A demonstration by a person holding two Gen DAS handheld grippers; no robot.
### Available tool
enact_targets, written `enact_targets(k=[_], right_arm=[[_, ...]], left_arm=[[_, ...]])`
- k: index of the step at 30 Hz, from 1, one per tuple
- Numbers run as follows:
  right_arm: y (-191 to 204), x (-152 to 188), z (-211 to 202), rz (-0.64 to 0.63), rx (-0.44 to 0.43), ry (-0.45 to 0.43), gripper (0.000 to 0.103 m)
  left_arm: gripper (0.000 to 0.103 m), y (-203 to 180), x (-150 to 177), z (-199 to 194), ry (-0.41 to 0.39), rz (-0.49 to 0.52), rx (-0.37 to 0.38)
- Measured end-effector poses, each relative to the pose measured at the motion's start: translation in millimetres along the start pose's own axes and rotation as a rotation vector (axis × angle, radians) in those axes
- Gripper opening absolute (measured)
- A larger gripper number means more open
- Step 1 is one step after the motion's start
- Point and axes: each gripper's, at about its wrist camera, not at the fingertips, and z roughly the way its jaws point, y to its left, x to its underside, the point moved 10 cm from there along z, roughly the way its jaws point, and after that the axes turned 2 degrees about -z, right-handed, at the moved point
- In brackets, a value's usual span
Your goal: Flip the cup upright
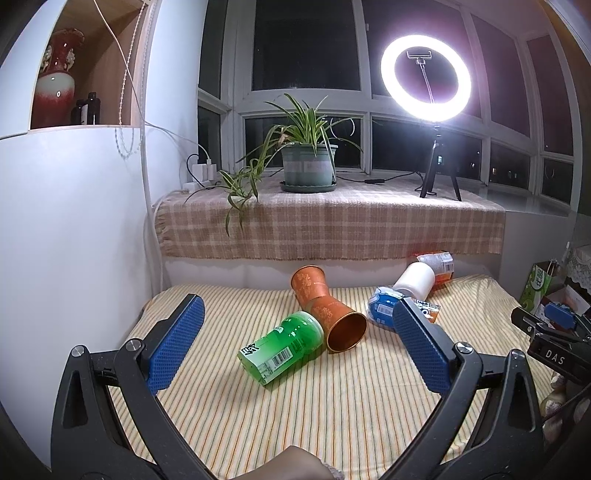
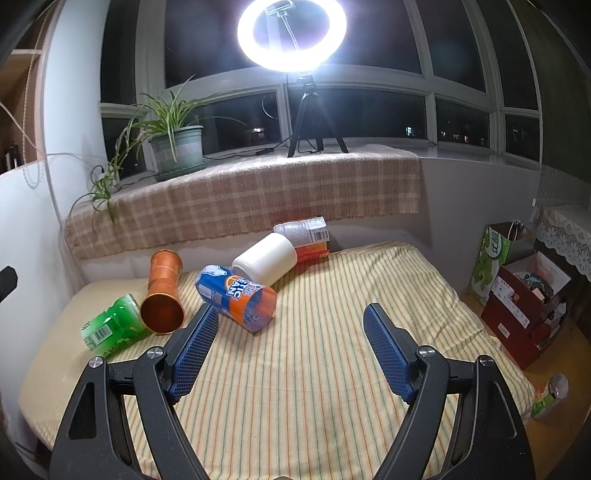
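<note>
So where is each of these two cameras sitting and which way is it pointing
Left wrist: on the left gripper, facing the window sill over the striped bed; its blue fingers frame the green cup, and a bit of skin shows at the bottom edge.
Right wrist: on the right gripper, further right, facing the same sill; open fingers over bare cloth.
Shared: copper cup, white cup, ring light, plant.

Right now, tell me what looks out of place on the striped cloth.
All five cups lie tipped on their sides; none stands upright. The copper cup leans against the green cup, its open mouth toward the cameras. The blue-orange cup, white cup and clear cup lie in a heap. Nothing looks spilled.
</note>
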Motion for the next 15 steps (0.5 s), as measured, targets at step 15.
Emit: enact_targets(k=[15], right_arm=[[1,2,20,0.033,-0.020,0.047,0.081]], left_arm=[[0.103,5,10,9,0.014,-0.002,0.000]])
